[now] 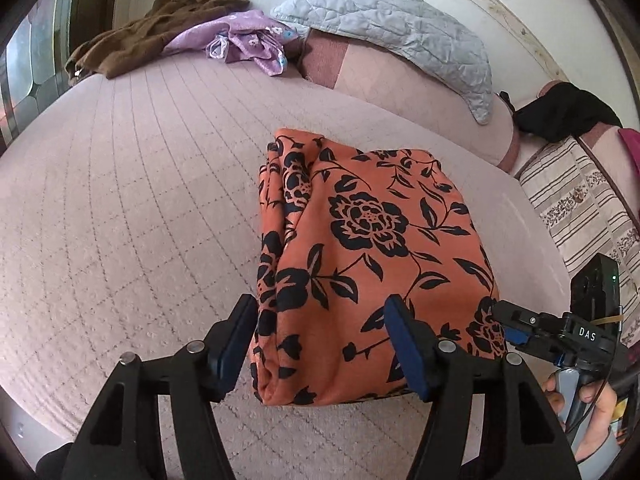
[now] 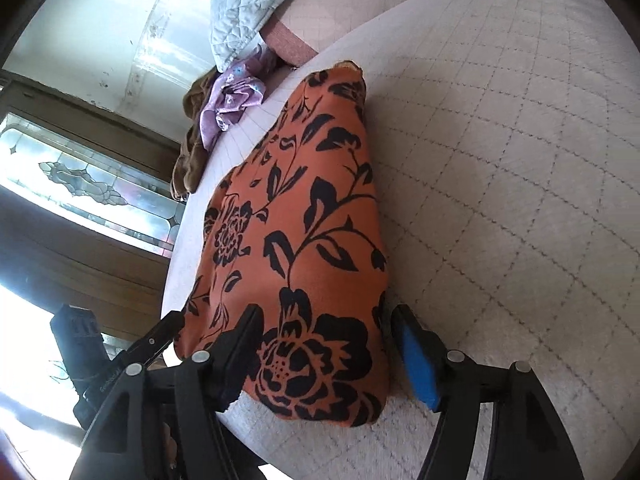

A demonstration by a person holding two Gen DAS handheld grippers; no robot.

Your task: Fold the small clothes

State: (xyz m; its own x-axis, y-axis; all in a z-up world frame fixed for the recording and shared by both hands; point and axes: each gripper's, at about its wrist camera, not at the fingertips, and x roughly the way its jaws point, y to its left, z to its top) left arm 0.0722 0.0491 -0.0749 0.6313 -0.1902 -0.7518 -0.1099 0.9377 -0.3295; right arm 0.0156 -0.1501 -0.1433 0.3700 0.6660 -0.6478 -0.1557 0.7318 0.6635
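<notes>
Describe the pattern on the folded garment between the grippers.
Orange fabric with black flowers and leaves on the folded garment, clearest in the left wrist view.

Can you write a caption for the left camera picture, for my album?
Open left tongs straddle a folded orange flowered cloth on the pink bed.

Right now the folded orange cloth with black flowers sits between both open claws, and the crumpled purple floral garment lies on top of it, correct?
Not quite. The crumpled purple floral garment lies apart at the far end of the bed, beside the brown garment, as the left wrist view shows. The folded orange cloth with black flowers does sit between the open left claw and right claw.
</notes>
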